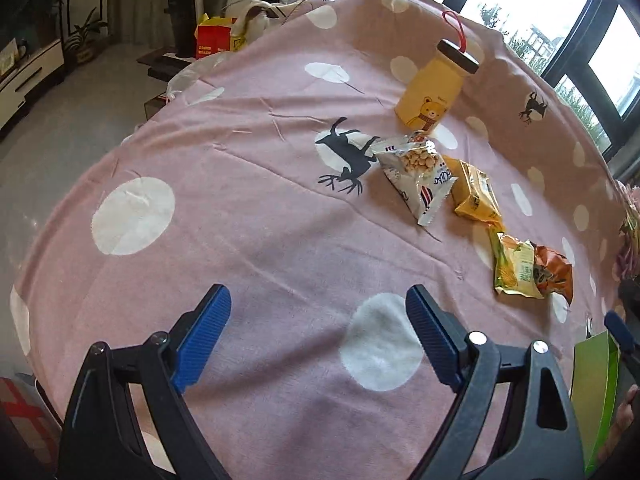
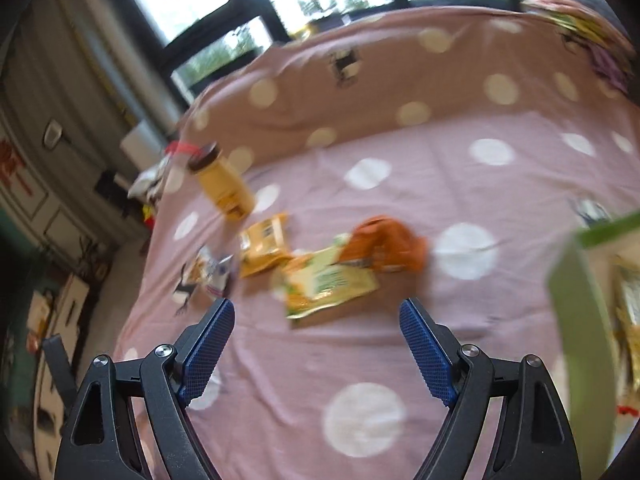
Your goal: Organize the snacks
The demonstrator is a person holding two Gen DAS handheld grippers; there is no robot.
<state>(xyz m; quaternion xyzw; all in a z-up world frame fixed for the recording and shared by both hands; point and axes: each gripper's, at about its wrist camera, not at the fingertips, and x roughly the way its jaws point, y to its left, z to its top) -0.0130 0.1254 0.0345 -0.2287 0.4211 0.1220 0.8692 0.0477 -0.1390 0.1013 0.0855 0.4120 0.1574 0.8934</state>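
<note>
Four snack packets lie in a loose row on the pink dotted cloth [image 1: 248, 208]. The white peanut packet [image 1: 414, 176] is next to the black deer print [image 1: 346, 160]. Just beside it lies a yellow packet [image 1: 476, 194]. Further along the row is the yellow-green corn packet [image 1: 516, 268], and an orange packet [image 1: 554, 270] touches it and partly lies under its edge. Behind the row stands a yellow bottle [image 1: 430, 94] with a bear picture, a dark lid and a red loop; it is near the peanut packet but apart from it.

In the left wrist view, all packets are ahead and to the right of the left gripper [image 1: 318, 336], well apart from it. Its two blue pads stand wide, with only cloth and a white dot between them. It holds nothing and touches nothing.

In the right wrist view, which is blurred, the corn packet [image 2: 330, 282] lies just ahead of the right gripper [image 2: 316, 336], between the lines of its two fingers but beyond the tips. The orange packet [image 2: 384, 246] is behind it. The jaws of this gripper are spread wide too, and nothing is between the pads.

A green box [image 2: 580, 320] with an open top stands at the right edge of this view, to the right of the right gripper. Something yellow lies inside, but I cannot tell what it is.
</note>
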